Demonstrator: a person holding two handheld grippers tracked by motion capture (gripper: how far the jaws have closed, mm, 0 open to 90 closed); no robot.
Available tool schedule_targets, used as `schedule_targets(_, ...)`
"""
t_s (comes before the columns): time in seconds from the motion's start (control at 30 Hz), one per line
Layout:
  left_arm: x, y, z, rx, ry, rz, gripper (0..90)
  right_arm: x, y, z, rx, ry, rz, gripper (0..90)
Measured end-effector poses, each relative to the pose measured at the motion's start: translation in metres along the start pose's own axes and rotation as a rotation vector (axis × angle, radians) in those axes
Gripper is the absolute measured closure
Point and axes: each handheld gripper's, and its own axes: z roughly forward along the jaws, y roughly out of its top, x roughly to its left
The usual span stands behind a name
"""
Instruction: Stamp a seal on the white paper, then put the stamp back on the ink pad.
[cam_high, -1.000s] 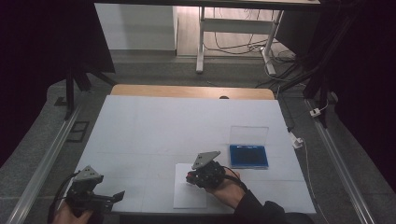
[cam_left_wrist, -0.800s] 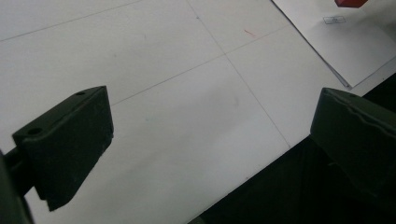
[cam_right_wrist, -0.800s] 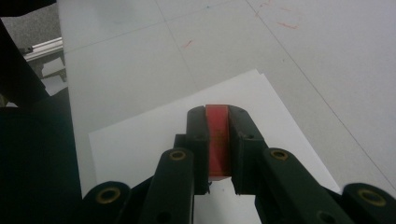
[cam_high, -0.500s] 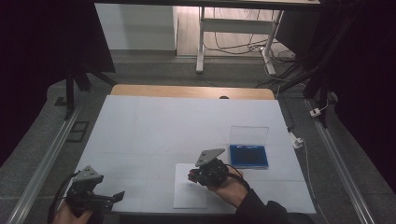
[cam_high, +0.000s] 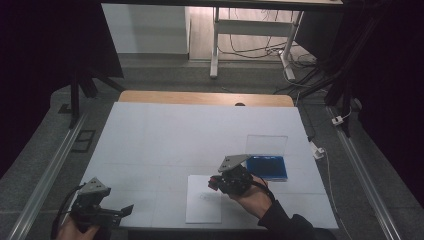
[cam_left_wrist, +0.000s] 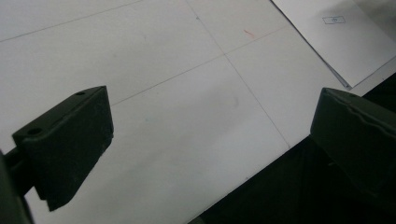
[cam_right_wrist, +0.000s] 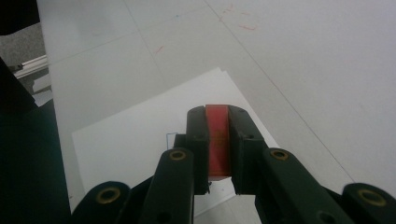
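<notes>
Your right gripper (cam_right_wrist: 218, 140) has its fingers (cam_right_wrist: 198, 135) pinched on a flat red rectangular block (cam_right_wrist: 218, 140). Its own view shows that red face squeezed between the two black pads, directly over the white sheet of paper (cam_right_wrist: 140, 140), with a small blue-outlined box printed on the sheet just left of the fingertips. From the high view that block is only a dab of red at the tips of the right gripper (cam_high: 216, 181), which point at the sheet of paper (cam_high: 203, 210) on the white tabletop (cam_high: 165, 135).

Your left gripper (cam_left_wrist: 210, 140) has its fingers (cam_left_wrist: 65, 144) spread wide with nothing between them, only bare tabletop (cam_left_wrist: 163, 93) and the table's near edge. A corner of the sheet (cam_left_wrist: 341, 42) lies well beyond the far fingertip. The high view puts this left gripper (cam_high: 122, 210) at the table's near left corner.

Behind your right gripper's body sits a shallow clear plastic case (cam_high: 267, 156) with its lid standing up. A dark blue pad fills its tray; I cannot tell what else lies inside.
</notes>
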Motion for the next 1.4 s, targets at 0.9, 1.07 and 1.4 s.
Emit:
schedule_targets(0.9, 0.000, 0.000, 0.000, -0.003, -0.003, 0.000, 0.0, -0.038, -0.015, -0.030, -0.024, -0.108, 0.090, 80.2)
schedule_targets(1.07, 0.000, 0.000, 0.000, -0.004, -0.003, 0.002, 0.0, -0.044, -0.018, -0.035, -0.028, -0.126, 0.110, 80.2)
schedule_targets(1.4, 0.000, 0.000, -0.001, -0.006, -0.006, 0.002, 0.0, -0.057, -0.025, -0.045, -0.036, -0.165, 0.141, 80.2)
